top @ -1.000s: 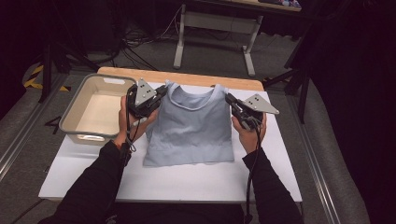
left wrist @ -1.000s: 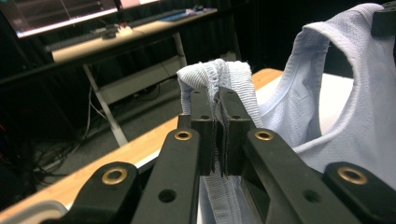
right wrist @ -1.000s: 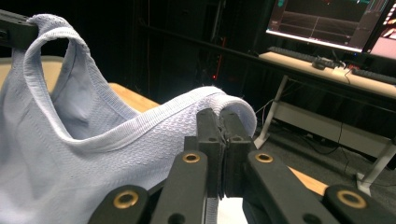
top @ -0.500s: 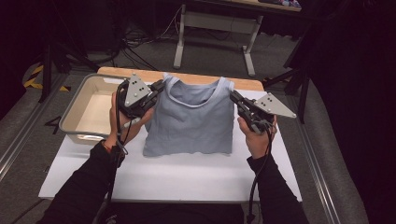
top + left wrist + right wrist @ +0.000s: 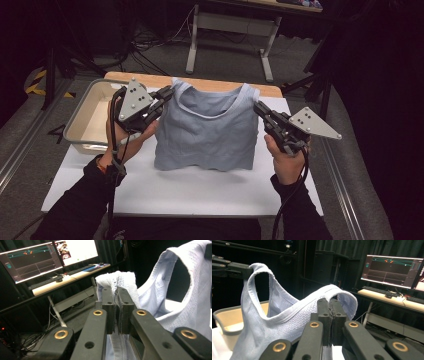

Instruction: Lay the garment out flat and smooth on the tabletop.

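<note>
- Left hand-held gripper [image 5: 167,93] clamped on one shoulder strap of pale blue tank top [image 5: 207,132]
- Right hand-held gripper [image 5: 259,107] clamped on the other strap
- Top hangs above white counter [image 5: 200,187], beige bin [image 5: 82,107] at left

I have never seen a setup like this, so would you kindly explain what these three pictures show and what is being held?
No robot arm is here: a person holds a hand-held two-jaw tool in each hand. The high view looks down on the white table from above. The other two pictures come from small cameras riding on the tools, looking along their black jaws. The left gripper and the right gripper are each shut on one shoulder strap of the light blue knitted sleeveless top, holding it up so that it hangs between them above the table. A beige plastic tub stands on the table's left side. The computer monitors stand on a desk behind.
</note>
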Motion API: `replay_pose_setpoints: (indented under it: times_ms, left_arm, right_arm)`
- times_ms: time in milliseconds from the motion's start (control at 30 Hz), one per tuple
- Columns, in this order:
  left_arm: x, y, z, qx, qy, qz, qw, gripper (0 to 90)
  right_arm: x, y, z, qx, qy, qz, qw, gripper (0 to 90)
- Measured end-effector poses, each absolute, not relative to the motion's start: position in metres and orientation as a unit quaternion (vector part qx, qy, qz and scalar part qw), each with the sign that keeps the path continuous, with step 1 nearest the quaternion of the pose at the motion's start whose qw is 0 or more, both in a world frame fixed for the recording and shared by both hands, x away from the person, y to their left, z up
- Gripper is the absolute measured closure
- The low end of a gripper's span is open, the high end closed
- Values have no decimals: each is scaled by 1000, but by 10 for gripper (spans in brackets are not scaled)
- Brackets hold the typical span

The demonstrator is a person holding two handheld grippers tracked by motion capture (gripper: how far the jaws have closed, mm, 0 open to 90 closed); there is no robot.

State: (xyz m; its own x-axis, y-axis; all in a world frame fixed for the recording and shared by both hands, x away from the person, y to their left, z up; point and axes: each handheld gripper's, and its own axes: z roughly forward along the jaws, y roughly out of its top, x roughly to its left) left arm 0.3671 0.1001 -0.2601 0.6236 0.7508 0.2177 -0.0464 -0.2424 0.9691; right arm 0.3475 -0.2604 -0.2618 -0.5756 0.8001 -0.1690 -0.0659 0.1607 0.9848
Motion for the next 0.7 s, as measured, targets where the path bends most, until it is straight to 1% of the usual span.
replay_pose_setpoints:
  times_ms: [133, 300, 400, 433, 567, 667, 700]
  left_arm:
    - [363, 100, -261, 709, 253, 344, 561, 866]
    - [370, 98, -275, 716, 268, 326, 556, 865]
    - [380, 97, -286, 719, 274, 341, 541, 865]
    - [385, 97, -290, 720, 279, 337, 538, 865]
    - [405, 96, -304, 727, 295, 333, 524, 864]
    - [420, 93, -312, 730, 303, 326, 519, 863]
    - [425, 92, -315, 731, 304, 327, 516, 862]
  right_arm:
    - [342, -262, -263, 274, 667, 589, 365, 888]
    - [342, -261, -272, 280, 675, 586, 351, 888]
    - [344, -260, -279, 284, 681, 581, 344, 887]
    - [346, -260, -281, 286, 681, 582, 339, 887]
    - [362, -260, -291, 303, 688, 568, 335, 887]
    - [380, -260, -298, 306, 692, 564, 331, 886]
    - [388, -260, -301, 309, 693, 558, 336, 886]
